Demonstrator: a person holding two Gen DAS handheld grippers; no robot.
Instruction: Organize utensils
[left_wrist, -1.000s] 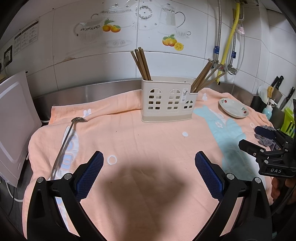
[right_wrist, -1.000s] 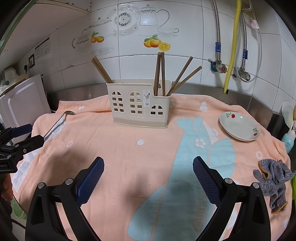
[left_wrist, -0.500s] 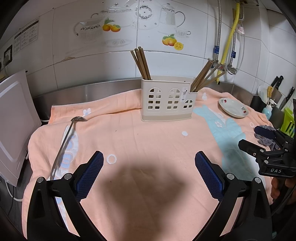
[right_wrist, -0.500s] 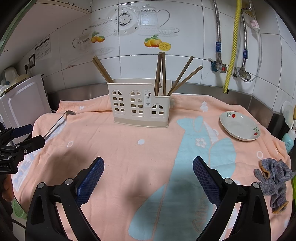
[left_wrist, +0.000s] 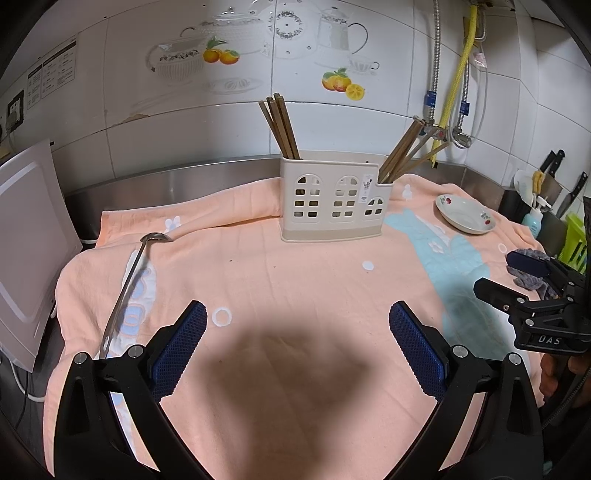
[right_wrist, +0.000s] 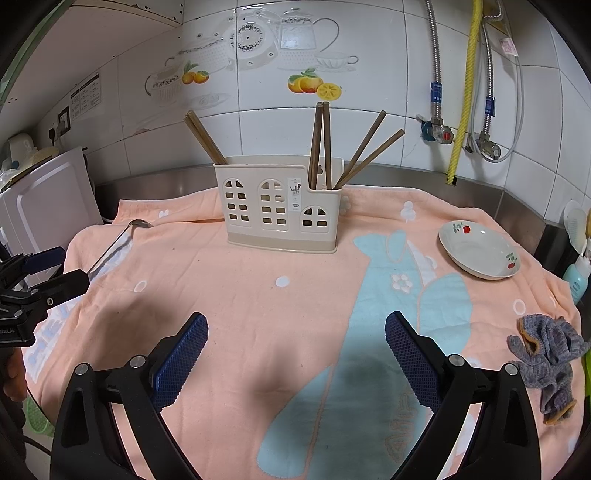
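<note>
A cream utensil holder (left_wrist: 332, 199) (right_wrist: 280, 206) with arched cut-outs stands at the back of the pink towel, with brown chopsticks (left_wrist: 281, 125) (right_wrist: 320, 144) upright in its compartments. A long metal ladle (left_wrist: 129, 280) (right_wrist: 114, 243) lies flat on the towel at the left. My left gripper (left_wrist: 297, 347) is open and empty above the towel's front, the ladle's handle end just left of its left finger. My right gripper (right_wrist: 295, 350) is open and empty over the blue print. Each gripper shows at the edge of the other's view.
A small white dish (left_wrist: 465, 219) (right_wrist: 480, 254) with red flowers sits at the right. A grey rag (right_wrist: 546, 354) lies at the right edge. A white board (left_wrist: 26, 251) leans at the left. Knives (left_wrist: 557, 170) and pipes (right_wrist: 461, 103) stand along the tiled wall.
</note>
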